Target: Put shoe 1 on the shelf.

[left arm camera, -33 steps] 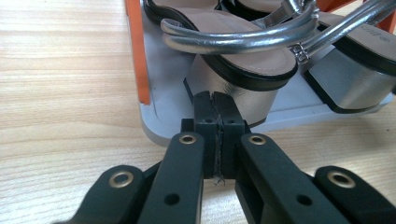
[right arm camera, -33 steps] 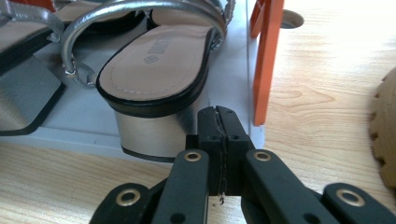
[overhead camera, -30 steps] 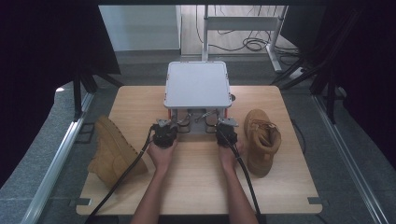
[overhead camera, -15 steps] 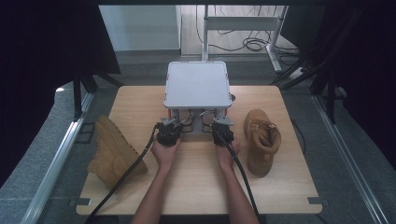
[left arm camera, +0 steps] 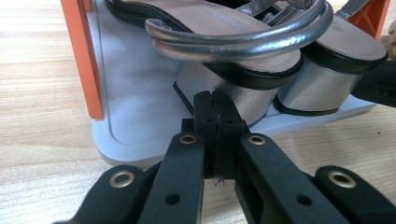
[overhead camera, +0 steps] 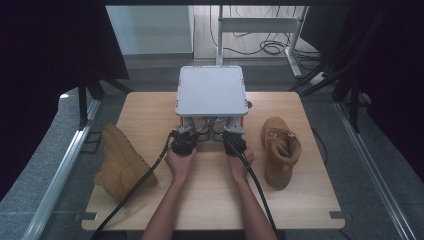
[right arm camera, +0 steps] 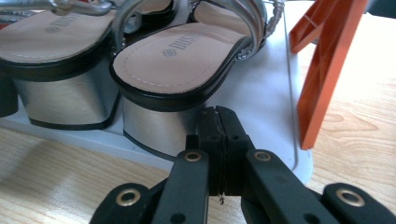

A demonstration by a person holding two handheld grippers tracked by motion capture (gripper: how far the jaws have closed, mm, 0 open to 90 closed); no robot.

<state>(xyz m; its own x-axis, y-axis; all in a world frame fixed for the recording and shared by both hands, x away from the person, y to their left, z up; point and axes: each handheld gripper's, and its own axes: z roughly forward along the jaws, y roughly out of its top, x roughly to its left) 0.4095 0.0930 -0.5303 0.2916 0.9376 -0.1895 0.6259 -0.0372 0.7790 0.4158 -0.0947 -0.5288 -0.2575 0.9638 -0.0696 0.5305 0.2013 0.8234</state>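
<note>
Two silver block-heeled sandals (left arm camera: 261, 60) parked side by side on the lower grey tray (left arm camera: 135, 116) of the orange-legged rack (overhead camera: 211, 92), heels outward, probably for an easy pull. Just before those heels, left gripper (left arm camera: 215, 100) and right gripper (right arm camera: 217, 116), fingers pressed together, pinching nothing. Flanking the rack on the surface (overhead camera: 210, 200): toppled tan boot (overhead camera: 121, 162), upright tan boot (overhead camera: 281, 150).

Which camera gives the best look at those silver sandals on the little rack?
The right gripper view: both silver sandals show their insoles, printed logo, straps and block heels close up. The left gripper view catches them lower, mostly heels and a strap. In the high view the rack's grey top covers them almost entirely.
</note>
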